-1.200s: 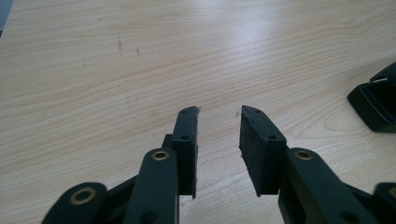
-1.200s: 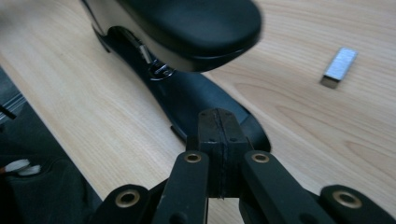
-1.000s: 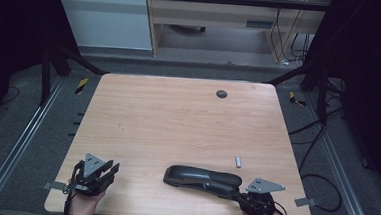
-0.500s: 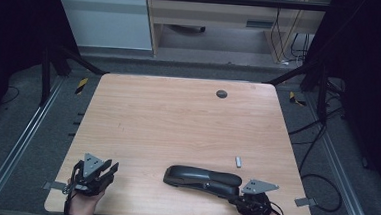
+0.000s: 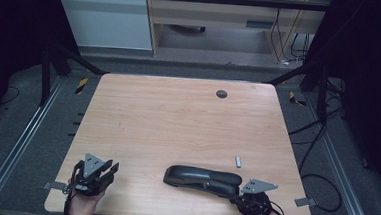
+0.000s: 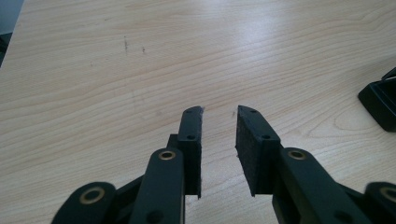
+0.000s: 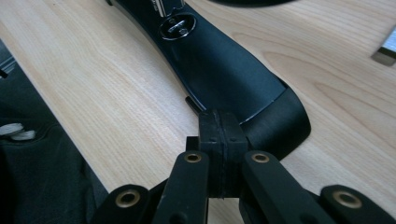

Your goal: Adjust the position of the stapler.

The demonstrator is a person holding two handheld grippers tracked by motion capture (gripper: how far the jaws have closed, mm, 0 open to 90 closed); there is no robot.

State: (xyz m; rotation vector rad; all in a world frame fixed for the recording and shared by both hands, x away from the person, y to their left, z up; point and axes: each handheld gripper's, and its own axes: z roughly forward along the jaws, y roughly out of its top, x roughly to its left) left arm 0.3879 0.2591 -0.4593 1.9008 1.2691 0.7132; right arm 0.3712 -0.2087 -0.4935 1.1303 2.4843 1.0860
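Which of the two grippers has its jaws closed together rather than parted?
The right gripper, beside the long black stapler-like tool: its pads meet with no gap. The left gripper shows bare table between its pads.

One high camera overlooks the table; both tool cameras skim it closely.

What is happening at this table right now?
A person sits at a wooden table with tongs in each hand. The right tongs are shut, their tips against the near end of a long black stapler; whether they grip it is unclear. The left tongs hover open over bare wood. A small grey piece lies just beyond the stapler.
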